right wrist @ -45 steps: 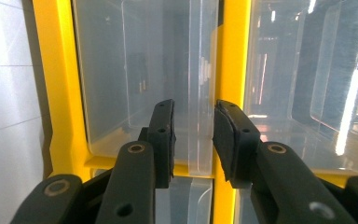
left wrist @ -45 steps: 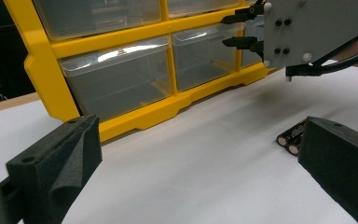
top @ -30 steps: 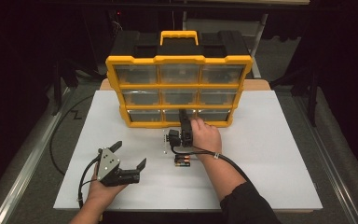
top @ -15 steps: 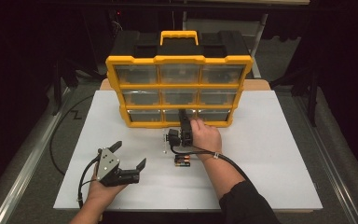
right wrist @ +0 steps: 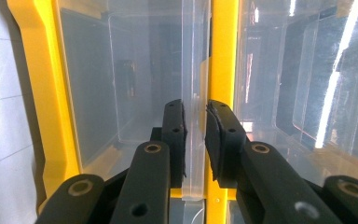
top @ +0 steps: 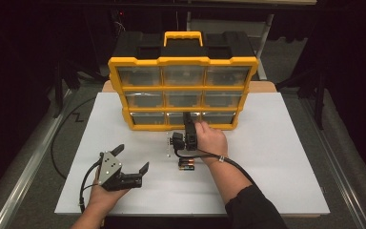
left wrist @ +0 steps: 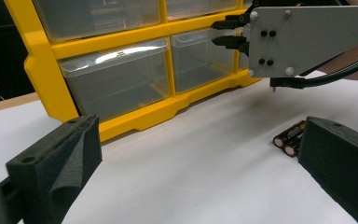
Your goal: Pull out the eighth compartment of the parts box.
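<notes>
A yellow organizer [top: 183, 60] with clear drawers stands at the back of the white table. My right gripper [top: 188, 116] reaches the middle drawer of its bottom row [top: 176, 118], turned on its side. Its jaws have just been closing, and the pads [right wrist: 175, 135] now press on both sides of the drawer's clear front lip [right wrist: 195, 70]. From the left gripper view the right gripper [left wrist: 220, 31] meets that drawer's top edge. My left gripper [top: 132, 158] rests open near the table's front left, holding nothing, its jaws wide apart [left wrist: 198, 158].
Two AA batteries [top: 187, 165] lie side by side on the table just in front of the right hand, also near the left gripper's right jaw [left wrist: 290, 136]. A small pale item [top: 168, 145] lies left of the right gripper. The organizer's black top carries a yellow handle [top: 183, 37].
</notes>
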A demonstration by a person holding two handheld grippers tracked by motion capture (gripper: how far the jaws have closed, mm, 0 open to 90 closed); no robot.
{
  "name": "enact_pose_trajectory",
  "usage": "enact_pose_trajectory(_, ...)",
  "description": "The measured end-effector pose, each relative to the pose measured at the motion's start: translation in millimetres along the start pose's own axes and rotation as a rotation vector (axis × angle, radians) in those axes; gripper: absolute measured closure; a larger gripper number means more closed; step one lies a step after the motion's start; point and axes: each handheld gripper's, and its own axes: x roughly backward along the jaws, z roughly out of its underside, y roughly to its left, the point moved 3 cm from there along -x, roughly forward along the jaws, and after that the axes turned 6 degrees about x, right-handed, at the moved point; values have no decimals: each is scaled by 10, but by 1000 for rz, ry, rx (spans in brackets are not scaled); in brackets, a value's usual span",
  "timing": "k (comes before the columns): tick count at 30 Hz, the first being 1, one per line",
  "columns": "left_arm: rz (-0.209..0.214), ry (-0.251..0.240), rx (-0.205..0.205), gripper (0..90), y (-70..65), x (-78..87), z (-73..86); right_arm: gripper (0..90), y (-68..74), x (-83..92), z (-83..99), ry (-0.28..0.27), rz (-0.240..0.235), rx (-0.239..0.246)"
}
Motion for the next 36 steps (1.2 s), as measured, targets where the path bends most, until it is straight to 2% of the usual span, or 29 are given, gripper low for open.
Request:
enact_pose_trajectory(17,1,-2,1,4,0,0,-2,801,-16,40,-2,-1,-17,-4)
enact_pose_trajectory(19,1,-2,1,4,-1,1,-2,900,-21,56,-6,-20,-27,-4)
enact_pose_trajectory(21,1,0,-1,4,-2,-1,-1,900,-14,63,-16,-18,-24,2)
enact_pose_trajectory(23,0,-1,1,4,-1,1,-2,900,-10,43,-6,-10,-28,-16)
enact_pose_trajectory(24,-1,-3,1,4,-1,3,-3,900,-10,37,1,-3,-39,-1)
enact_pose_trajectory(27,-1,0,3,4,4,-3,1,900,-6,45,1,-1,-38,-3)
enact_pose_trajectory(30,0,1,0,4,2,-4,3,823,-33,38,-8,-7,-32,-18)
enact_pose_trajectory(36,-1,0,2,4,4,0,2,768,-25,-10,-19,7,-30,-17)
